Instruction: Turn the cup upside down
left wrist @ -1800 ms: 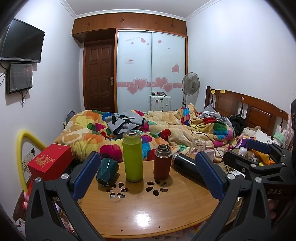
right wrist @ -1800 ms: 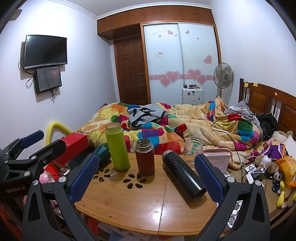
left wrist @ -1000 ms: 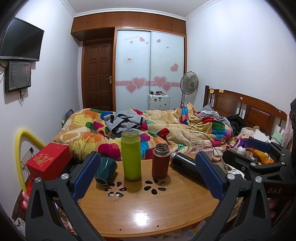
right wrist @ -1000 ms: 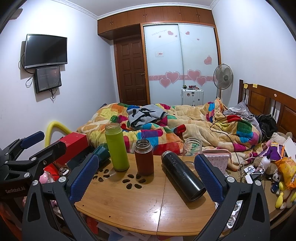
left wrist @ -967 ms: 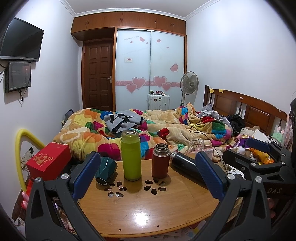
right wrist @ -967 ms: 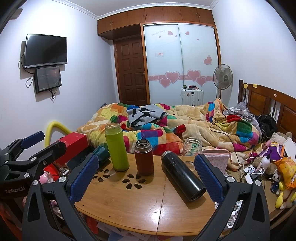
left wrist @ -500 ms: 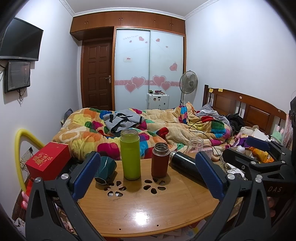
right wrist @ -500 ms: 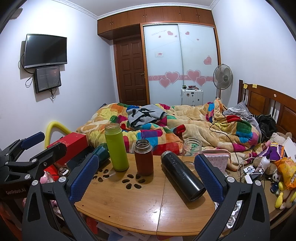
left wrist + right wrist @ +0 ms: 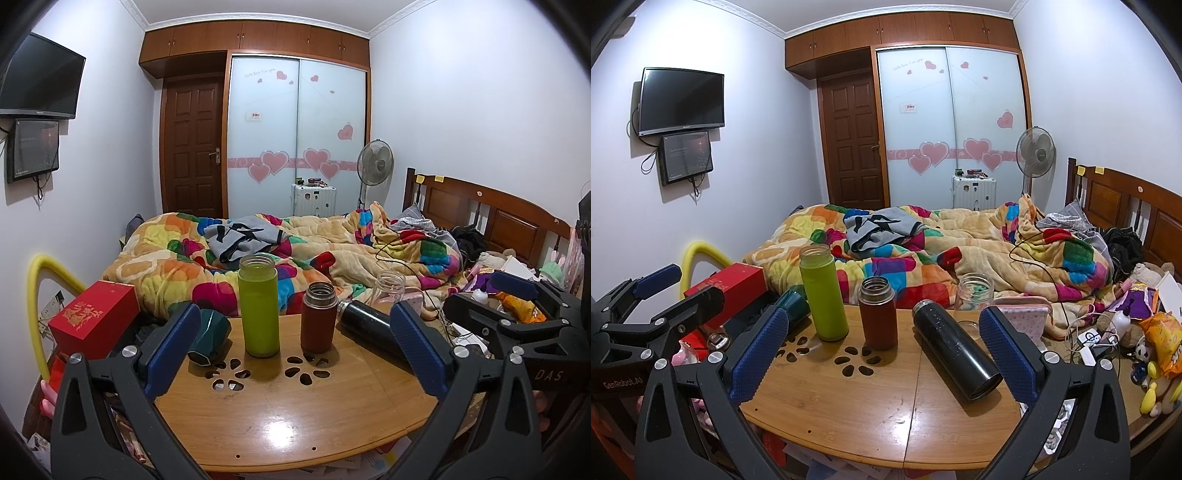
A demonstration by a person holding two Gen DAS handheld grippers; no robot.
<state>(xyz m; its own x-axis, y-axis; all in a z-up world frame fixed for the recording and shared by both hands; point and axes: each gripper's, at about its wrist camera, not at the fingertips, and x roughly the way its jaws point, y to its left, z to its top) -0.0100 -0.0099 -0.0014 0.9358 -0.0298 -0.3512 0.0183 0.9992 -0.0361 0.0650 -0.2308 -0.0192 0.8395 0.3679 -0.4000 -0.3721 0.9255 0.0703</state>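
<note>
Bedroom clutter rings a round wooden bench (image 9: 295,406) pushed against the bed (image 9: 332,251). Over the last couple of seconds almost nothing has changed: the left view has crept slightly, with the flasks sitting a touch higher and further left in frame, and nothing on the bench has moved. By my reading the task is not yet begun.

The left gripper (image 9: 295,343) and right gripper (image 9: 882,345) both hang with fingers spread wide, holding nothing.

Which cup is meant is unclear. The dark green cup (image 9: 207,341) lies on its side at 9 o'clock on the bench, just beside the left gripper's left finger. A black flask (image 9: 955,349) also lies on its side at 2 o'clock. The lime flask (image 9: 258,304) and brown flask (image 9: 318,316) stand upright mid-bench.
</note>
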